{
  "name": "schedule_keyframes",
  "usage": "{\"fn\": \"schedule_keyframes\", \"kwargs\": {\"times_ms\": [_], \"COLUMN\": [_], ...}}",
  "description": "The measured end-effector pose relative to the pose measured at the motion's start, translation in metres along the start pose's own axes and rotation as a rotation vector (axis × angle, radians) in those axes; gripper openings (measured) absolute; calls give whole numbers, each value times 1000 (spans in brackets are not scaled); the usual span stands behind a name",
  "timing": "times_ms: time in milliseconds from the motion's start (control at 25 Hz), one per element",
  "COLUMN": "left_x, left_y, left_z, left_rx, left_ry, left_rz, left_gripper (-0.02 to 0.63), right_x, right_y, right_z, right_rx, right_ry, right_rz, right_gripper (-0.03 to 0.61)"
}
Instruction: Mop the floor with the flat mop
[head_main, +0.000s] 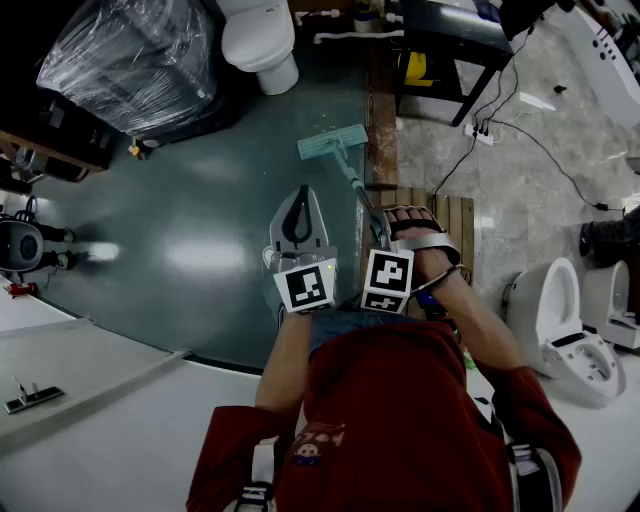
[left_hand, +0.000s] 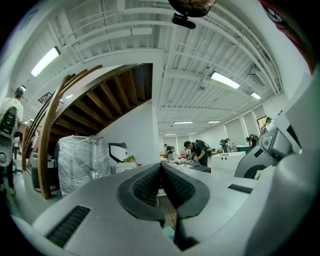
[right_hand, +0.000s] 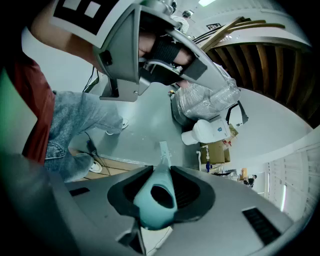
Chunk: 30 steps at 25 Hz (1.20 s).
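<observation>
- Teal flat mop (head_main: 333, 143): its head lies flat on the dark floor (head_main: 190, 230), ahead of the person.
- The right tongs (right_hand: 162, 170) pinch the handle (right_hand: 156, 205) at its top end, probably for steering.
- The left tongs (left_hand: 161, 175) are pressed together, empty, off the handle.

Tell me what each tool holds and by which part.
Right tool grips the flat mop by the teal top end of its handle. Left tool is shut, holding nothing.

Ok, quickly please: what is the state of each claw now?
Left claw: closed, holding nothing.
Right claw: closed on the teal plastic handle of the flat mop.
</observation>
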<state>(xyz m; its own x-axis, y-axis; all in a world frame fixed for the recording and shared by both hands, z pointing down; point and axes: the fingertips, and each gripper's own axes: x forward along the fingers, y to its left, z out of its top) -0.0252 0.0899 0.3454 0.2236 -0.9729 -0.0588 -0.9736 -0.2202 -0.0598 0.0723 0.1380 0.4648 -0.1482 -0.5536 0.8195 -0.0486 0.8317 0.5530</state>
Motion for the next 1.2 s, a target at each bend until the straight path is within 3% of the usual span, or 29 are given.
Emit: {"fn": "schedule_keyframes", "kwargs": {"times_ms": [520,1200], "left_x": [1,12], "left_y": [-19,-11], "left_z": [-5,-9], "left_rx": [1,-4], "left_ry": [0,6], "left_rz": [-13,26], "left_gripper": [15,15], "right_x": [-11,-9], "right_y": [11,-1], "right_z": [-13,-2], "right_rx": [27,58], "right_ry": [15,15], "right_rz": [8,14], "right_gripper": [118,118]}}
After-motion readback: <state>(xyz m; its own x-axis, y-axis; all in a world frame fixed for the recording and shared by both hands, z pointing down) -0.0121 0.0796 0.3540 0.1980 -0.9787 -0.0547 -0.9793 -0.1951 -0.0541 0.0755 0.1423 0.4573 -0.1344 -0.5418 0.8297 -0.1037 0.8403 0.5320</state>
